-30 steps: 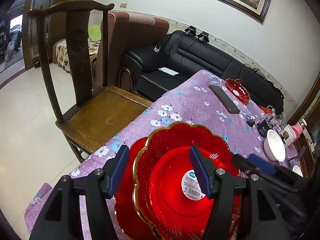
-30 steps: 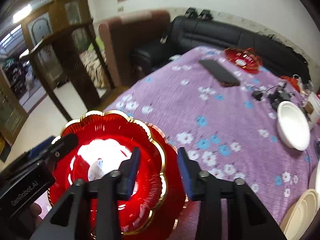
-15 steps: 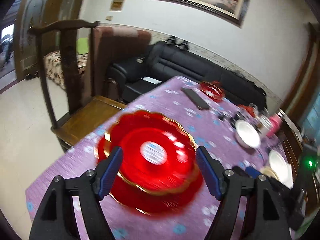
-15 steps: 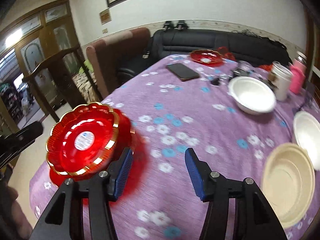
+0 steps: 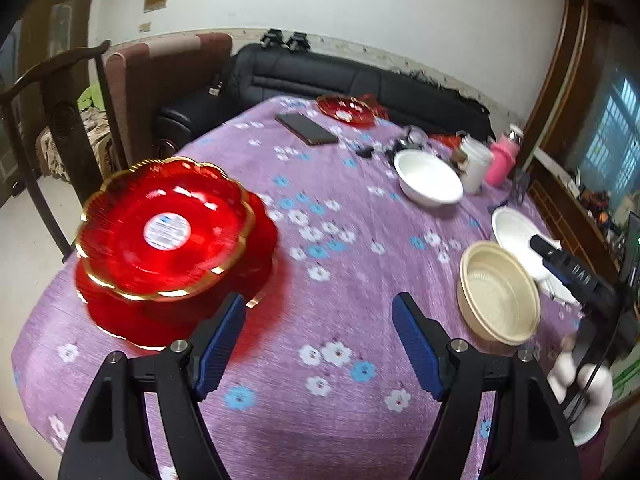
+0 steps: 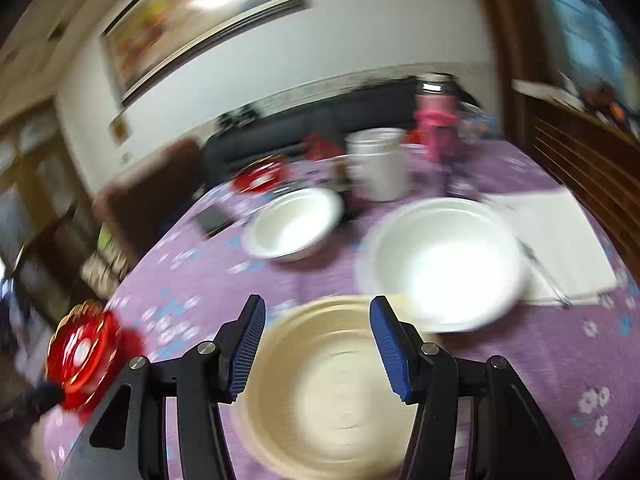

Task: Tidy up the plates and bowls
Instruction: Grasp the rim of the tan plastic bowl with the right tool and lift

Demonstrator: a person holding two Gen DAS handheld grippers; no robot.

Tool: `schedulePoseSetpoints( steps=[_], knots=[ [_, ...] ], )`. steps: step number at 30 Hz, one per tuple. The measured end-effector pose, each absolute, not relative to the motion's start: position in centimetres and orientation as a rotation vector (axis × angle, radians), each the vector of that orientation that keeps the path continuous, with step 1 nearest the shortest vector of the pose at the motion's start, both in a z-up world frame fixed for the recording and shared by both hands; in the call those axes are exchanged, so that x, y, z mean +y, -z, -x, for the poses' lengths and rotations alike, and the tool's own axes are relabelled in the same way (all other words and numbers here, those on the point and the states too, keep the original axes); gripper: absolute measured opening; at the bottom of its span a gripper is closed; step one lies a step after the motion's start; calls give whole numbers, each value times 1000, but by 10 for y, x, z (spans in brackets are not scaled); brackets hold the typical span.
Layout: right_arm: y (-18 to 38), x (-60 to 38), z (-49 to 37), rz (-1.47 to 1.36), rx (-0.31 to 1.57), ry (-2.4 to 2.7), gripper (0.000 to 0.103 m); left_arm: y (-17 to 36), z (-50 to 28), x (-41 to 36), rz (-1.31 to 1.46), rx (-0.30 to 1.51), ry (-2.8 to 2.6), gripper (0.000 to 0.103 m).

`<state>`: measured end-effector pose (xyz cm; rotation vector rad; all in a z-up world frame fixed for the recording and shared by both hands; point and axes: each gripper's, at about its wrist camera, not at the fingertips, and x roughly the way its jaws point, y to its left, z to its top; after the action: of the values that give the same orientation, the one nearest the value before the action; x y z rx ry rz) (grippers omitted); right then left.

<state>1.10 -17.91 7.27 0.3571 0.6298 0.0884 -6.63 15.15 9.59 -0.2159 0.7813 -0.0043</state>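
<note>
Two stacked red plates with gold rims (image 5: 168,236) sit at the table's left edge; they also show in the right wrist view (image 6: 82,354). My left gripper (image 5: 318,334) is open and empty, to the right of the stack and clear of it. My right gripper (image 6: 316,336) is open and empty over a cream bowl (image 6: 332,392), which also shows in the left wrist view (image 5: 496,290). Two white bowls (image 6: 296,224) (image 6: 444,260) lie beyond it. A small red dish (image 5: 348,110) sits at the far end.
The table has a purple flowered cloth (image 5: 340,240). On it lie a black phone (image 5: 306,128), a white cup (image 6: 378,164), a pink bottle (image 6: 434,128) and white paper (image 6: 560,240). A wooden chair (image 5: 48,120) and a black sofa (image 5: 340,80) stand beyond.
Both grippers have pulled back from the red plates, which stay stacked on the table. The right gripper has swung right to the cream bowl. The left gripper's jaws have opened wider.
</note>
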Motion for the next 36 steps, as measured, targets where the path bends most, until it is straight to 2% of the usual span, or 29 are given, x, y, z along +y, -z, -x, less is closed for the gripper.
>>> schedulePoseSetpoints(
  steps=[4, 9, 10, 12, 13, 15, 21, 36],
  knots=[
    [-63, -210, -22, -456, 700, -81, 59, -83, 57, 132, 189, 833, 19, 75],
    [-55, -198, -27, -406, 762, -72, 56, -75, 49, 117, 171, 864, 39, 75],
    [-51, -192, -30, -389, 786, -78, 47, -74, 49, 115, 165, 866, 44, 75],
    [-43, -185, -29, -371, 811, -87, 38, -74, 48, 112, 159, 869, 47, 75],
    [-40, -179, -30, -367, 824, -109, 29, -75, 48, 112, 158, 868, 47, 75],
    [-37, -173, -28, -370, 833, -159, 20, -75, 47, 112, 158, 868, 48, 75],
    [-34, -140, -23, -333, 856, -348, 21, -74, 45, 118, 180, 879, 41, 75],
    [-25, -139, -29, -351, 876, -299, 21, -70, 6, 84, 111, 902, 95, 75]
  ],
)
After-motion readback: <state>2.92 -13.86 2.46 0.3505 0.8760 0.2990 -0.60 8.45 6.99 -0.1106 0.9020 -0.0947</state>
